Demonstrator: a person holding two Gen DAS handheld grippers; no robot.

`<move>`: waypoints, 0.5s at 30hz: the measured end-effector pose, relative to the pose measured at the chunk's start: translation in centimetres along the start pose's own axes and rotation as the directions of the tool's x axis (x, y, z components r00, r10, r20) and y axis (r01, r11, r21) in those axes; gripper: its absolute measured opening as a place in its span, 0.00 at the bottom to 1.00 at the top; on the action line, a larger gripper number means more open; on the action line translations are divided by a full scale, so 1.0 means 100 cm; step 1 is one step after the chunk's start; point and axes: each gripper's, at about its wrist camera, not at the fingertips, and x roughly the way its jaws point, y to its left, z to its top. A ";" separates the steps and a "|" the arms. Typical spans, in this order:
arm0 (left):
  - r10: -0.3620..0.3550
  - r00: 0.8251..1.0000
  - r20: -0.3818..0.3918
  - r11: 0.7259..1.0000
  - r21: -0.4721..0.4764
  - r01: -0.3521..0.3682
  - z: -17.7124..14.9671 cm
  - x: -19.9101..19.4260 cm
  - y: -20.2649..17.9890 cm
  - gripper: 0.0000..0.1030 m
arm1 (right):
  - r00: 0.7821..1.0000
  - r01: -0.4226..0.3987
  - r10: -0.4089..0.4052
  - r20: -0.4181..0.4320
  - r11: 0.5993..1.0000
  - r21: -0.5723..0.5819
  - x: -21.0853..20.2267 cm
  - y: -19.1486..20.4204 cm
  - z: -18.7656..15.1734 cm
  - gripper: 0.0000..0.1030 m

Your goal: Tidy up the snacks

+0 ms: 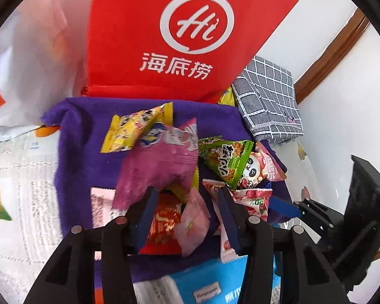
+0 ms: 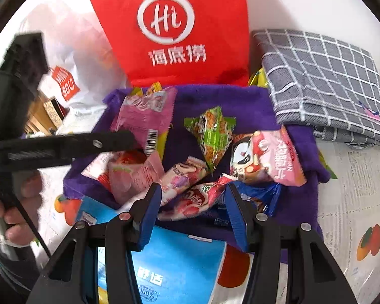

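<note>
Straight ahead of the right gripper (image 2: 192, 187), upright at the far end: red Haidilao bag (image 2: 174, 25) with a white logo. Ahead and to the right, lying folded: grey checked cloth (image 2: 324, 81). Ahead and to the left, crumpled: white Miniso plastic bag (image 2: 71, 58). Close underneath, nearest of all: blue pack (image 2: 179, 261) with white lettering. Spread beneath everything: newspaper-print tablecloth (image 2: 349, 202) with fruit pictures. Far right in the left wrist view: brown wooden trim (image 1: 334, 53) against a white wall.
</note>
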 end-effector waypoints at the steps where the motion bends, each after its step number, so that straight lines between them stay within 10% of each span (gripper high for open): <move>1: 0.004 1.000 0.002 1.000 0.003 -0.004 -0.002 -0.005 -0.001 0.46 | 1.000 0.007 -0.007 -0.005 1.000 -0.003 0.002 0.001 -0.001 0.50; 15: 0.041 0.998 0.053 0.999 0.018 -0.042 -0.041 -0.066 -0.019 0.52 | 0.993 0.065 -0.068 0.101 0.997 0.036 -0.078 0.012 -0.013 0.50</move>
